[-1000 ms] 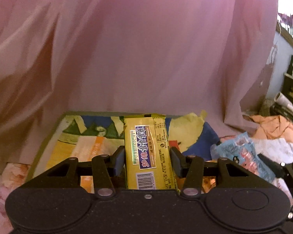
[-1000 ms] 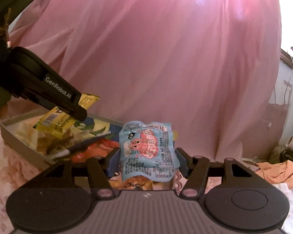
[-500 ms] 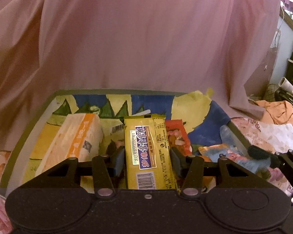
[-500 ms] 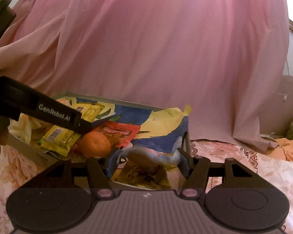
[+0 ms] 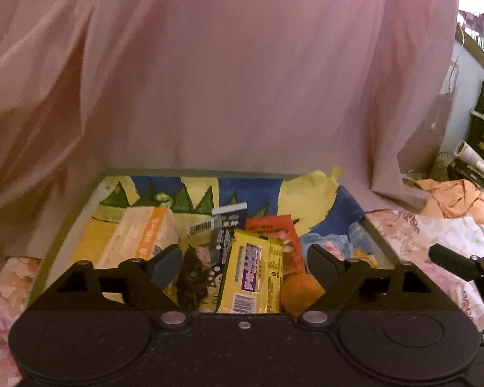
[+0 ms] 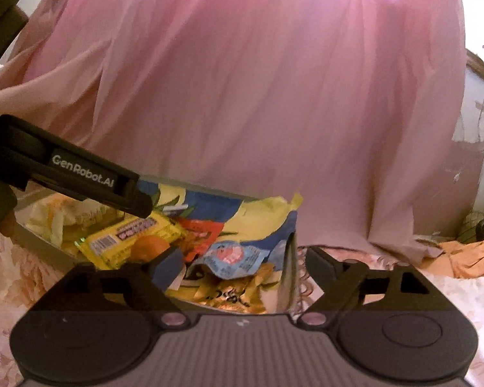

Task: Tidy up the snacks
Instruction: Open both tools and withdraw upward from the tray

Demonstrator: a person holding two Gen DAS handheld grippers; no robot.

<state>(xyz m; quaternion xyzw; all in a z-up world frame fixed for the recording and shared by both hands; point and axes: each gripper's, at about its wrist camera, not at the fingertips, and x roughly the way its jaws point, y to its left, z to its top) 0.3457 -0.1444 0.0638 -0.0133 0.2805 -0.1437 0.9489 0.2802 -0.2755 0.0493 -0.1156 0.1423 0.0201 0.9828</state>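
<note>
A pink curtain [image 5: 242, 74] fills the background of both wrist views and hides whatever lies behind it. In front of it, on a floral bedspread [image 6: 451, 293], sits the shallow box [image 5: 64, 225] with a colourful paper lining; its near rim is cut off by the gripper bodies. The heaped snacks inside overlap, so several are only partly readable: a pale orange-striped pack [image 5: 138, 235] on the left, a dark crumpled piece [image 5: 193, 277] hard to identify, a red packet [image 5: 274, 229] half buried.

The left gripper [image 5: 243, 262] has just been opening; its fingers [image 5: 166, 262] now stand wide apart, clear of the yellow bar [image 5: 251, 277], which lies loose in the box against an orange fruit [image 5: 300, 290]. A second ago that bar was clamped between them. The right gripper [image 6: 242, 264] has likewise just been opening and grips nothing; the blue pouch [image 6: 235, 254] it held earlier now rests in the box's near corner on a gold wrapper [image 6: 229, 293].
</note>
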